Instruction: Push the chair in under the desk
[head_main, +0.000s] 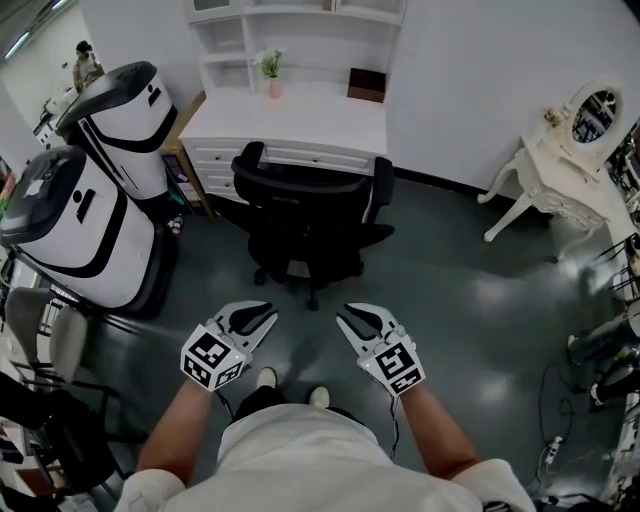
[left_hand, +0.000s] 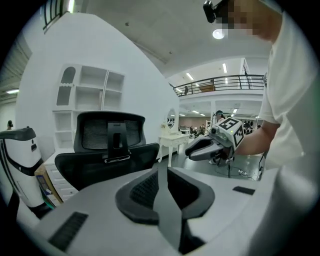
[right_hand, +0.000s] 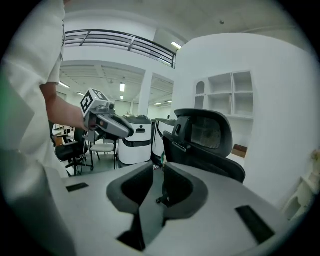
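A black office chair (head_main: 305, 215) stands on the dark floor, pulled out from the white desk (head_main: 290, 125), with its backrest towards me. My left gripper (head_main: 270, 313) and right gripper (head_main: 343, 313) hover side by side short of the chair's base, apart from it. Each has only a thin slit between its jaws and nothing in them. The left gripper view looks past its own gripper (left_hand: 162, 170) to the chair back (left_hand: 107, 150) and my right gripper (left_hand: 192, 150). The right gripper view looks past its own gripper (right_hand: 158, 167) to the headrest (right_hand: 205, 132) and my left gripper (right_hand: 131, 134).
Two large white-and-black machines (head_main: 120, 110) (head_main: 70, 220) stand left of the chair. A white dressing table with an oval mirror (head_main: 560, 170) is at the right. A potted plant (head_main: 270, 75) sits on the desk. Cables (head_main: 560, 440) lie on the floor at right.
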